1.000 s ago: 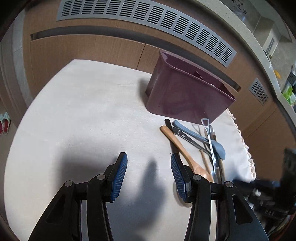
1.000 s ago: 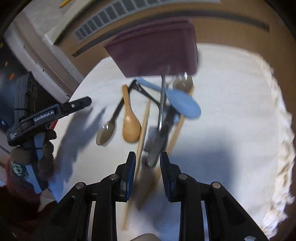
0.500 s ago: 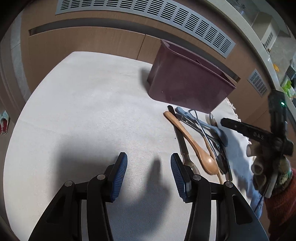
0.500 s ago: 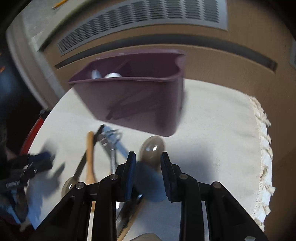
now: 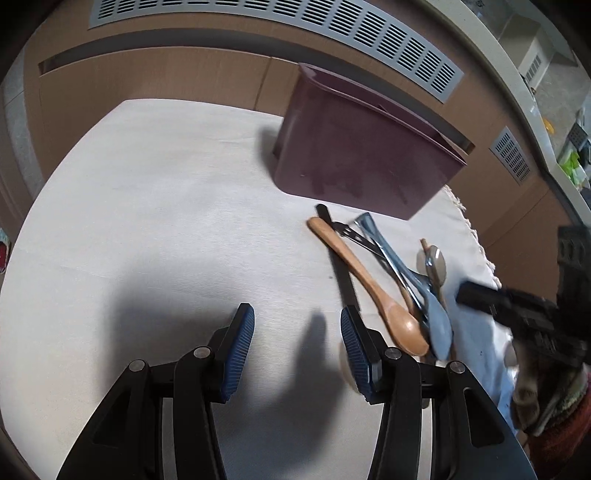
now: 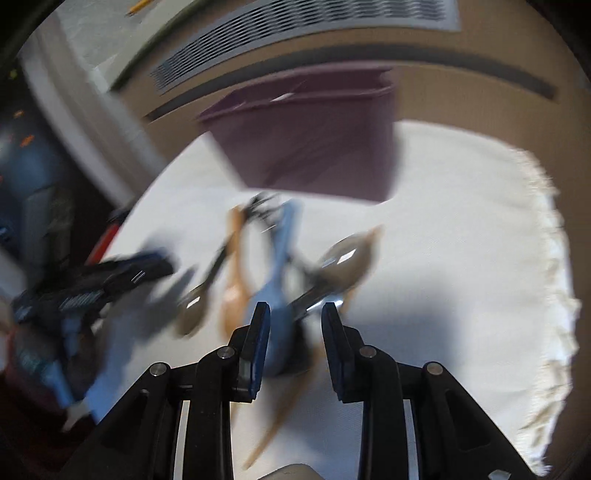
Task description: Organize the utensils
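Observation:
A dark purple utensil holder (image 5: 365, 162) stands at the back of the cloth-covered table; it also shows in the blurred right wrist view (image 6: 314, 144). In front of it lies a pile of utensils: a wooden spoon (image 5: 373, 291), a blue spoon (image 5: 410, 288), a metal spoon (image 5: 437, 260), a black-handled spoon (image 5: 341, 266). My left gripper (image 5: 297, 354) is open and empty, just left of the pile. My right gripper (image 6: 295, 332) is open over the blue spoon (image 6: 277, 280) and other utensils; nothing is held. It shows at the right edge of the left wrist view (image 5: 517, 306).
The white cloth (image 5: 147, 221) has a fringed right edge (image 6: 554, 258). Wooden cabinet fronts with a grey vent grille (image 5: 295, 33) rise behind the table. The right wrist view is motion-blurred.
My right gripper has swung back and down toward the utensil pile and its jaws have opened wider. The utensils in the pile have shifted a little. My left gripper has barely moved.

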A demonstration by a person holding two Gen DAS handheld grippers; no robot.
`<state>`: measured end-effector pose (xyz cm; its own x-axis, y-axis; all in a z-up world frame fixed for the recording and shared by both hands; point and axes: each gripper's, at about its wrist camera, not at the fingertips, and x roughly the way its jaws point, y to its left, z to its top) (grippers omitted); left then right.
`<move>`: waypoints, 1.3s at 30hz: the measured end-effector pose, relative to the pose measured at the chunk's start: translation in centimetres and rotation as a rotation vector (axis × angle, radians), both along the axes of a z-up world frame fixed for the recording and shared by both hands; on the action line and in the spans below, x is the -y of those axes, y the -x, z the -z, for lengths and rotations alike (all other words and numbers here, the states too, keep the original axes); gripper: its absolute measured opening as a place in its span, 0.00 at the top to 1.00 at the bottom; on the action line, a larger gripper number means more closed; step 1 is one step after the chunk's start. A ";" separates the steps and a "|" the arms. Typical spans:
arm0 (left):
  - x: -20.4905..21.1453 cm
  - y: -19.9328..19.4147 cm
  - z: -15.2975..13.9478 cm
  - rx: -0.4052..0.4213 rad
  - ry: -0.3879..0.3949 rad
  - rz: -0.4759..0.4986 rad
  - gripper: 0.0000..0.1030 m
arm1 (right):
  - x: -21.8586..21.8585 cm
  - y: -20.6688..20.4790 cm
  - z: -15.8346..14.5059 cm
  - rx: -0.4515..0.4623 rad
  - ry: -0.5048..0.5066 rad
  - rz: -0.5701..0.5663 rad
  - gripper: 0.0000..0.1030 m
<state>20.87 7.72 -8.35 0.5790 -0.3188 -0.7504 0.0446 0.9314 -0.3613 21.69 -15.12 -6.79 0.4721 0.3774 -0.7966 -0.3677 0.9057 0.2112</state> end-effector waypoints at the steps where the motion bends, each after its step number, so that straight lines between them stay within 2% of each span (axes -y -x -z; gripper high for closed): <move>1: 0.1 0.1 -0.1 0.001 -0.003 0.003 0.52 | 0.5 -0.6 0.1 -0.008 -0.024 0.056 0.73; 5: -0.2 0.6 -0.3 0.007 -0.018 -0.001 0.52 | 1.9 -2.1 1.0 -0.059 -0.133 0.236 0.73; 7: -0.6 0.7 -0.3 0.007 -0.026 -0.017 0.52 | 1.5 -2.7 1.7 -0.090 -0.160 0.262 0.73; 9: -0.8 0.7 -0.5 0.014 -0.058 -0.037 0.52 | 0.3 -3.2 2.2 -0.109 -0.138 0.259 0.73; 12: -0.8 0.7 -0.7 0.026 -0.105 -0.054 0.52 | -2.4 -4.2 2.0 -0.055 -0.035 0.218 0.71; 18: -1.1 0.7 -1.1 0.039 -0.115 -0.056 0.52 | -6.0 -5.0 1.9 0.030 0.215 0.153 0.70; 20: -1.2 0.7 -1.2 0.038 -0.111 -0.056 0.52 | -6.4 -4.8 1.9 0.041 0.247 0.123 0.70; 21: -1.2 0.7 -1.2 0.037 -0.108 -0.056 0.52 | -6.3 -4.6 1.8 0.043 0.248 0.110 0.73; 23: -1.2 0.6 -1.1 0.032 -0.096 -0.051 0.52 | -5.5 -4.1 1.4 0.042 0.236 0.092 0.82; 27: -0.7 0.5 -0.7 0.020 -0.064 -0.024 0.52 | -2.3 -2.6 0.1 0.044 0.143 0.100 0.92; 31: 0.9 0.0 -0.7 0.011 -0.026 0.024 0.52 | 0.7 -0.7 -1.2 0.055 0.089 0.118 0.93; 39: 6.1 -0.1 -1.4 -0.013 -0.028 0.154 0.52 | 5.7 1.3 -2.4 0.115 -0.005 0.213 0.93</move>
<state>20.94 1.63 -6.94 0.5155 -0.3816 -0.7672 0.1830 0.9237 -0.3364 20.43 -20.84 -4.41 0.6292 0.2633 -0.7312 -0.1907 0.9644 0.1832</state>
